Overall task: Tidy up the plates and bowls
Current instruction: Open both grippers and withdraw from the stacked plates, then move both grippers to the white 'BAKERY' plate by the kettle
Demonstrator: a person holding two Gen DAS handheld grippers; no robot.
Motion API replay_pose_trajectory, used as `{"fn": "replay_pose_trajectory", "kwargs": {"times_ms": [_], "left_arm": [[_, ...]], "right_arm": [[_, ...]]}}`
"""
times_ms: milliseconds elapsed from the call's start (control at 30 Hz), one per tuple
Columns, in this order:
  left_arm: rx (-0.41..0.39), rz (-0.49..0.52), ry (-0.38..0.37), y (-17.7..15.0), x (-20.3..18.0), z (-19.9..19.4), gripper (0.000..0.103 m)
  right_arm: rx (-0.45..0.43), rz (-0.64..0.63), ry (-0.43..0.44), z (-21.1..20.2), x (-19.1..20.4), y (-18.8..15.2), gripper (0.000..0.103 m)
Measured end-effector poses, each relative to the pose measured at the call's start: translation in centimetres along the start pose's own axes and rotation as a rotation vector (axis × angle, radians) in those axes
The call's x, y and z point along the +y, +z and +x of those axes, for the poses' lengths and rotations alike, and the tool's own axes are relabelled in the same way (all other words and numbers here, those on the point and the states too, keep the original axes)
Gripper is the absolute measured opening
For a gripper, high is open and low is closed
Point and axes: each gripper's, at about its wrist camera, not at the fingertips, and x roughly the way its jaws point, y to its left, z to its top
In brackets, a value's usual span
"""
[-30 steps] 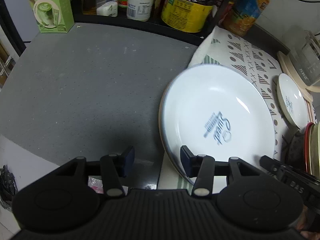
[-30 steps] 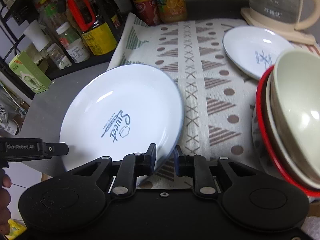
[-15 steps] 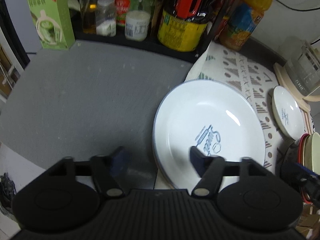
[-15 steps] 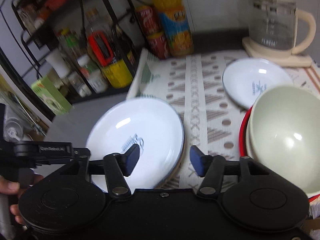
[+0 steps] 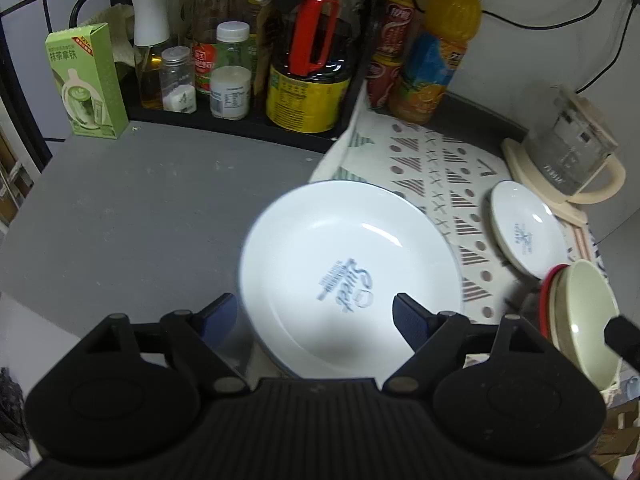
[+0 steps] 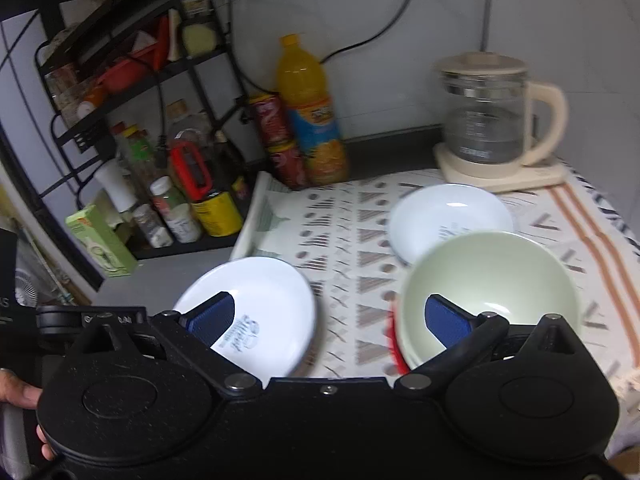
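Both tongs hang open above a kitchen tabletop, with the large white plate lying flat below them, half on the grey surface and half on the patterned cloth. The left tongs are opening wide, their blue pads clear of the plate's near rim and holding nothing. The right tongs are opening too, close to their widest, and are likewise empty; in the right wrist view the large white plate shows past one pad and the pale green bowl past the other.

That bowl sits nested in a stack with a red-rimmed dish at the near right of the cloth. A small white plate lies just beyond it, beside the glass kettle on its cream base. Bottles, jars and a green carton line the far left edge.

The big plate appears to be set down and released, so the next piece to sort is probably the small plate or the bowl stack. Doing this well means lifting both tongs clear before moving sideways, so no pad clips the plate's rim. The next grip should take a rim squarely. The kettle stands close to the small plate, so approaching that plate from the near side looks safer.
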Motion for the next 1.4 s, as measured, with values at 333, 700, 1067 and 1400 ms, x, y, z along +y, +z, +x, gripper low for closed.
{"fn": "replay_pose_trajectory", "kwargs": {"times_ms": [333,700,1067,1400], "left_arm": [[-0.02,0.038,-0.057,-2.5,-3.7,-1.8,0.085],[-0.003,0.031,-0.074,-3.5,-6.0,-3.1,0.093],[0.007,0.058,-0.122,-0.8,-8.9,-0.6,0.093],[0.014,0.093,-0.177,3.4,-12.5,2.9,0.093]], "right_arm": [[-0.035,0.053,-0.04,-4.0,-3.5,-1.8,0.103],[-0.047,0.095,-0.066,-6.1,-6.6,-1.8,0.103],[-0.061,0.124,-0.105,-4.3,-8.2,0.7,0.103],[-0.061,0.134,-0.158,-1.3,-10.0,4.6,0.103]]}}
